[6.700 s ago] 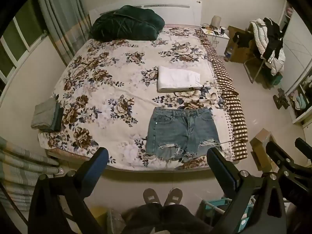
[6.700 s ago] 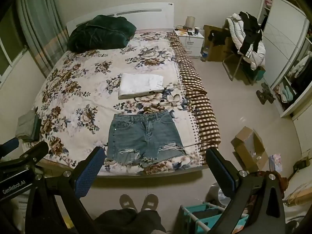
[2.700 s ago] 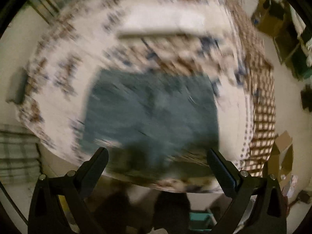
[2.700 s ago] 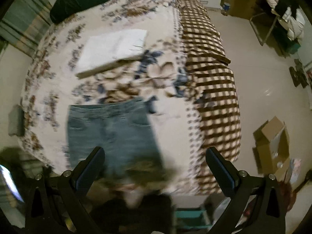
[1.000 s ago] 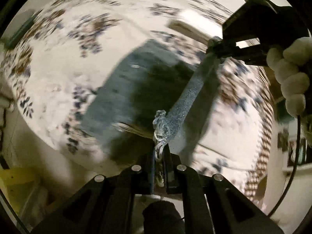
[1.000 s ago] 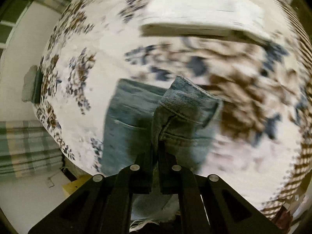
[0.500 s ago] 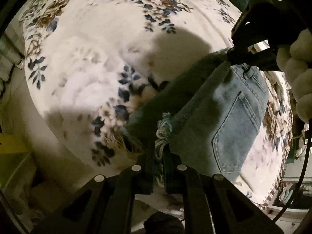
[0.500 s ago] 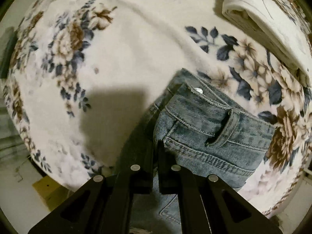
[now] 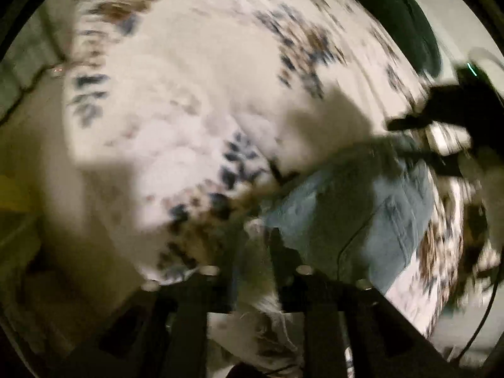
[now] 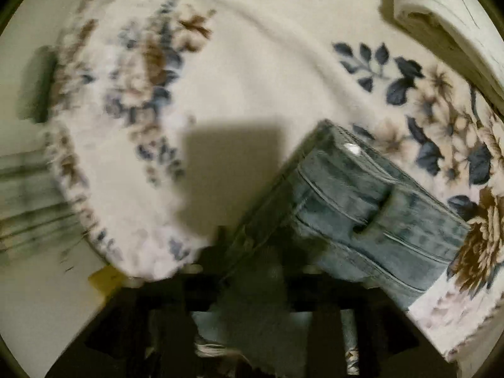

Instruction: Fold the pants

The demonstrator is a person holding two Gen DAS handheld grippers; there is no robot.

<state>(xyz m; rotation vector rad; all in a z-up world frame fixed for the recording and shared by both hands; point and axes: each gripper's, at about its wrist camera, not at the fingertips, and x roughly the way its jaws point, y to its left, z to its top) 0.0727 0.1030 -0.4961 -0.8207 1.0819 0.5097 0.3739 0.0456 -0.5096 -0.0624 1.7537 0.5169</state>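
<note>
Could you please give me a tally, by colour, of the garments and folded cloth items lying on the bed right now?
Blue denim: 1, the denim shorts
White: 1, the folded white cloth
Dark green: 1, the dark green bundle
Grey-green: 1, the blurred folded item at the bed's edge
Total: 4

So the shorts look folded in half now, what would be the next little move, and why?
Probably draw both pairs of fingers clear. The blue denim shorts lie doubled on the floral bedspread, waistband layers stacked. The left gripper looks slightly parted around the frayed hem, with motion blur. The right gripper still has denim between its fingers. Then a second fold could start.
</note>
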